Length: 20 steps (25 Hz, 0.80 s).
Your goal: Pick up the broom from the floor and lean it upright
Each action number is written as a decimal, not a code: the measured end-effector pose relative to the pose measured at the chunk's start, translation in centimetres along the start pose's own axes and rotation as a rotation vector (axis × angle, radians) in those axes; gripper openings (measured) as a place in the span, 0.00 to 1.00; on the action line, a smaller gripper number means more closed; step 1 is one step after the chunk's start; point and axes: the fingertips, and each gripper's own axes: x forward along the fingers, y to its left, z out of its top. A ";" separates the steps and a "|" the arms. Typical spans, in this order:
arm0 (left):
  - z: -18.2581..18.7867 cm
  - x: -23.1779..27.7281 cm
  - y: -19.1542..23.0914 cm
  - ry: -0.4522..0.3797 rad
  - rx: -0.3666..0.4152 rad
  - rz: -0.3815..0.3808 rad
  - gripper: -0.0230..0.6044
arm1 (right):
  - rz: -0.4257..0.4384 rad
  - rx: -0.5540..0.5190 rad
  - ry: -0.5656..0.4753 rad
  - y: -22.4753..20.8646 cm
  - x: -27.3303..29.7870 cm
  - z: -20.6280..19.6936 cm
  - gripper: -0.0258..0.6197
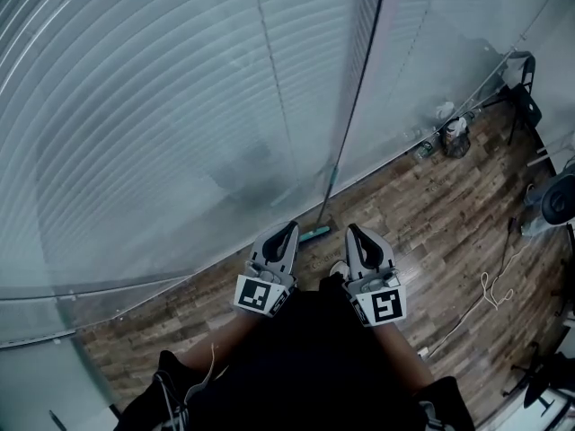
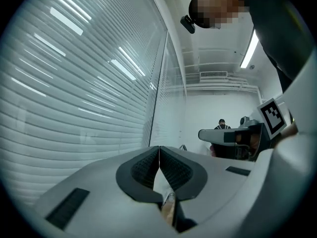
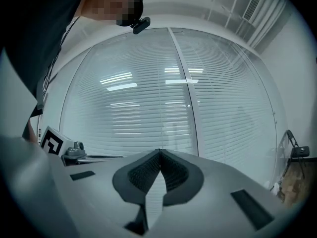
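The broom stands leaning against the glass wall with blinds. In the head view its thin dark handle runs up and to the right, and its teal head rests on the wood floor at the wall's foot. My left gripper hangs just left of the broom head and my right gripper just right of it, both apart from the broom. The left gripper is shut with its pads touching and nothing between them. The right gripper is shut and empty too. Both point level at the blinds.
A black chair and small containers stand by the wall at the far right. A white cable lies on the floor to my right, near a dark round object. A person sits far off.
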 end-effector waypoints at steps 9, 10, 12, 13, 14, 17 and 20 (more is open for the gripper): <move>-0.1 0.3 -1.2 -0.022 0.013 -0.008 0.07 | -0.003 -0.043 0.021 0.0 -0.4 -1.1 0.07; -0.1 0.5 -1.4 -0.018 0.013 -0.011 0.07 | -0.004 -0.043 0.019 -0.1 -0.4 -0.9 0.07; 0.4 1.0 -1.6 -0.008 0.013 -0.022 0.07 | -0.016 -0.037 0.013 -0.5 -0.2 -0.3 0.07; 0.5 1.1 -1.7 -0.007 0.016 -0.029 0.07 | -0.020 -0.037 0.010 -0.6 -0.2 -0.2 0.07; 0.5 1.1 -1.7 -0.007 0.020 -0.036 0.07 | -0.024 -0.038 0.009 -0.5 -0.3 -0.3 0.07; 0.5 1.0 -1.6 -0.007 0.021 -0.040 0.07 | -0.033 -0.031 0.010 -0.3 -0.4 -0.8 0.07; 1.2 1.1 -1.4 -0.007 0.028 -0.045 0.07 | -0.035 -0.028 0.019 -0.2 -0.3 -0.3 0.07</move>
